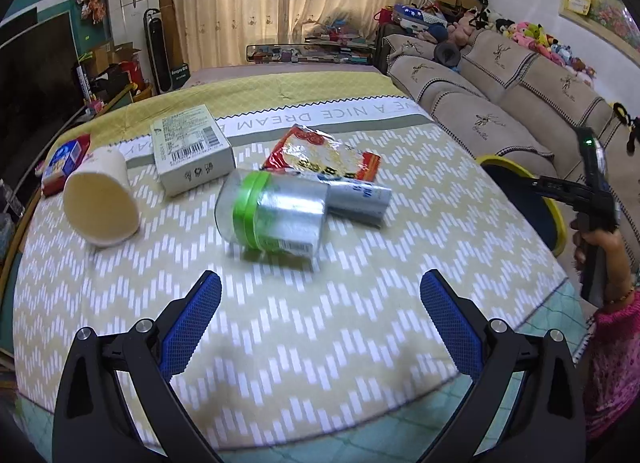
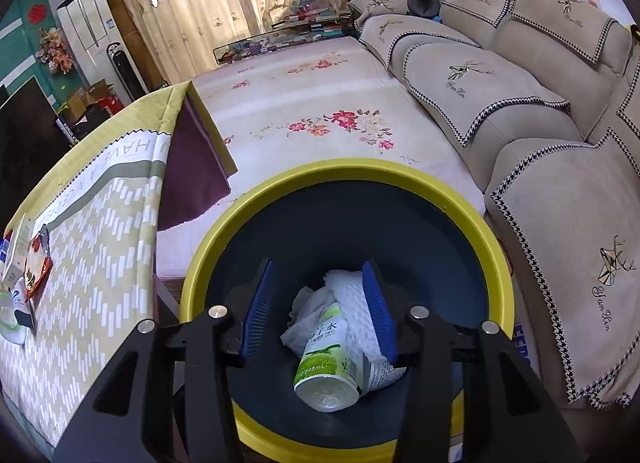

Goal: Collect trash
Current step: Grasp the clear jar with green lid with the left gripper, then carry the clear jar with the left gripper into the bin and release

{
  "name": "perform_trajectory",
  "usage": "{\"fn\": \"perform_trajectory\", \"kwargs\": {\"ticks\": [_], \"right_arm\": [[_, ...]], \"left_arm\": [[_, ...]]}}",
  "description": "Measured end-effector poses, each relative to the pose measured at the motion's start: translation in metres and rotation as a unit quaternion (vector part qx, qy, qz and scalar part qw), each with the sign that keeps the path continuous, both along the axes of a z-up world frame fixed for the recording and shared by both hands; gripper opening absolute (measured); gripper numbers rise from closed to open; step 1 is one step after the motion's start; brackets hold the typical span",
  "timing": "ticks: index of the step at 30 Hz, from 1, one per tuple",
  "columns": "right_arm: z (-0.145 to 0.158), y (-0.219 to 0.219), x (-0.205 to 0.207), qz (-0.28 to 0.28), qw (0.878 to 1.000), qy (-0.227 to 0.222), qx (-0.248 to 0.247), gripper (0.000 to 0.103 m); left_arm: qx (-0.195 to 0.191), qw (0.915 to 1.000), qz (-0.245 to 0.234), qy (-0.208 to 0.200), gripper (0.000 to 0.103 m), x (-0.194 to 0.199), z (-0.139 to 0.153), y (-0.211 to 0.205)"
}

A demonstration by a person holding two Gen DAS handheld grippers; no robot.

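Trash left on the table [image 1: 320,343]: jar [image 1: 268,215], light, stiff, slippery; grasp its middle. Left gripper [image 1: 320,303] jaws released; right gripper [image 2: 318,303] released over bin [image 2: 400,179].

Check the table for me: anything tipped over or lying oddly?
Yes. The paper cup lies on its side, mouth toward the camera. The clear green-banded container is also toppled, resting against a silver pack. No spill visible.

- cream curtains [image 1: 288,3] across the back wall, daylight glowing through
- beige sofa [image 1: 500,103] on the right – deer-print covers, plush toys [image 1: 532,33] along its back
- white floral sheet [image 2: 320,111] beside the sofa
- dark TV [image 1: 36,75] on the left, green wall behind
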State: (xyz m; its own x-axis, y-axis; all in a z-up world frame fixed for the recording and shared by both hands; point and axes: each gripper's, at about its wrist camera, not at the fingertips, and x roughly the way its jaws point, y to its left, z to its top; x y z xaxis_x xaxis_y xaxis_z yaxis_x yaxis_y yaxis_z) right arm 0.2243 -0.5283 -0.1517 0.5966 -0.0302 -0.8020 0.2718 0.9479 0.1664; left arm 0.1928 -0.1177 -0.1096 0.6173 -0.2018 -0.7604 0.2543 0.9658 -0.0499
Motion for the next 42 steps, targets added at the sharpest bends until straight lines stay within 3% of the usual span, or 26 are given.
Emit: {"fn": "perform_trajectory", "kwargs": {"ticks": [10, 15, 19, 21, 23, 27, 35, 42], "right_arm": [[0.003, 0.011, 0.002, 0.013, 1.0, -0.001, 0.001, 0.044], [0.001, 0.014, 0.002, 0.017, 1.0, 0.001, 0.002, 0.045], [-0.001, 0.015, 0.001, 0.02, 1.0, 0.003, 0.004, 0.045], [-0.002, 0.014, 0.0, 0.02, 1.0, 0.004, 0.006, 0.045], [-0.004, 0.015, -0.001, 0.021, 1.0, 0.005, 0.007, 0.045], [-0.006, 0.015, -0.006, 0.021, 1.0, 0.005, 0.01, 0.045], [0.002, 0.007, -0.031, 0.013, 1.0, -0.011, 0.014, 0.045], [0.017, -0.007, -0.065, -0.006, 0.999, -0.033, 0.004, 0.045]], "left_arm": [[0.048, 0.9988, 0.003, -0.003, 0.098, 0.054, -0.014, 0.007], [0.032, 0.9991, -0.013, 0.027, 0.098, 0.071, -0.026, 0.012], [0.034, 0.9989, -0.02, 0.027, 0.098, 0.077, -0.03, 0.012], [0.033, 0.999, -0.02, 0.022, 0.093, 0.079, -0.03, 0.011], [0.028, 0.9991, -0.017, 0.027, 0.076, 0.08, -0.031, 0.012], [0.016, 0.9991, -0.015, 0.036, 0.071, 0.08, -0.03, 0.014], [0.029, 0.9985, -0.044, 0.016, 0.071, 0.043, -0.002, -0.007], [-0.004, 0.9906, -0.136, -0.006, 0.071, 0.029, 0.036, -0.073]]}}
